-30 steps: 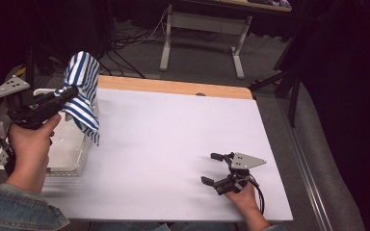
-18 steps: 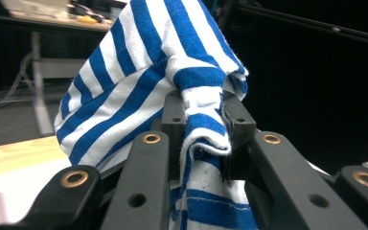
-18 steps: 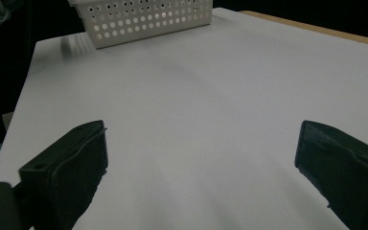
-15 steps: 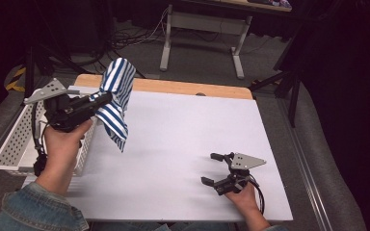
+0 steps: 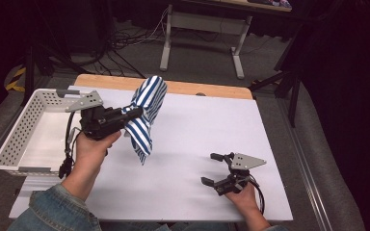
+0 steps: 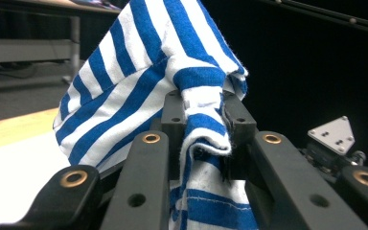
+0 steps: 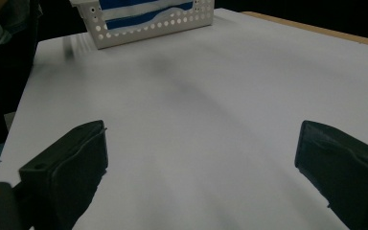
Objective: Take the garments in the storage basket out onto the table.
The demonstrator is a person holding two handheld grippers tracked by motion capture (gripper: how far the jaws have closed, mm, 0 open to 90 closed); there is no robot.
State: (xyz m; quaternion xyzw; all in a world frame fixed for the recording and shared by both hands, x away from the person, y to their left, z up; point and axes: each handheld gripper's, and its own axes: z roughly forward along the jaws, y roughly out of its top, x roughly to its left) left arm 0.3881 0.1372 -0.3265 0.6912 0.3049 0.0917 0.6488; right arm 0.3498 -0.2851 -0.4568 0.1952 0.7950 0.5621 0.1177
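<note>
Left claw (image 5: pixel 136 112) grips blue-and-white striped cloth (image 5: pixel 144 113); no readable writing.

No text, label, brand, number or sign can be read on anything in any of the views.

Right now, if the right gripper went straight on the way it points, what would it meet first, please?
Probably the white perforated basket at the table's far edge; only bare white table top lies before the open right gripper, though depth is unclear.
</note>
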